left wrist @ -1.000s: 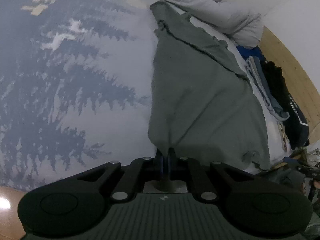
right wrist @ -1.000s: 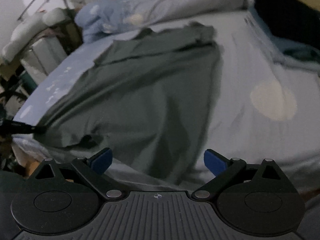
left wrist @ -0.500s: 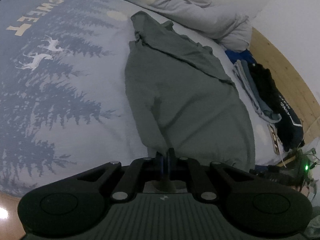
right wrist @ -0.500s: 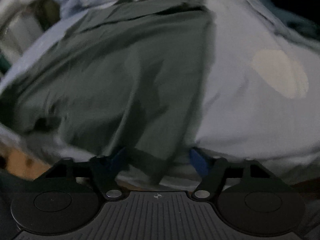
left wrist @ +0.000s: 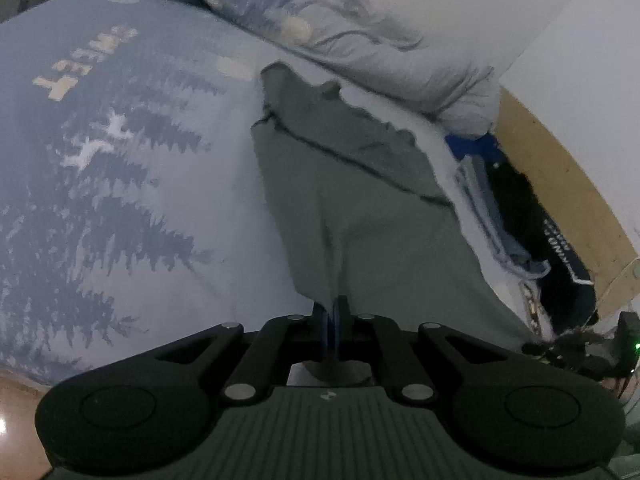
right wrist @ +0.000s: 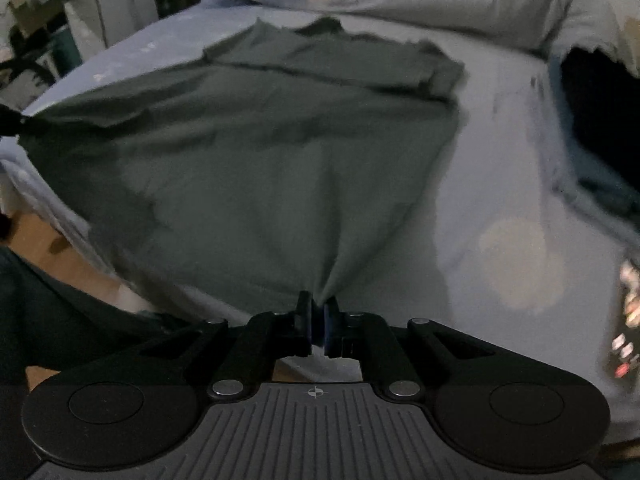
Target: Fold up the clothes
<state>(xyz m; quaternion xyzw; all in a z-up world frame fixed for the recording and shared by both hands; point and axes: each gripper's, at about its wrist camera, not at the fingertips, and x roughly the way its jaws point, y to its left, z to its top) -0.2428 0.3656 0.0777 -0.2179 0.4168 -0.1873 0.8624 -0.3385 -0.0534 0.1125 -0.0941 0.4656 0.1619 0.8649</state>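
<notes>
Left wrist view: the left gripper tilts downward, its 2 blue pads pressed together on a corner of the grey-green shirt, which fans away from it across the bed. On the right, the right gripper also slopes down, clamped on another hem corner of the shirt (cloth puckers at its pads). Beyond the shirt's far end lies a rumpled duvet; beside the shirt, a stack of folded clothes.
</notes>
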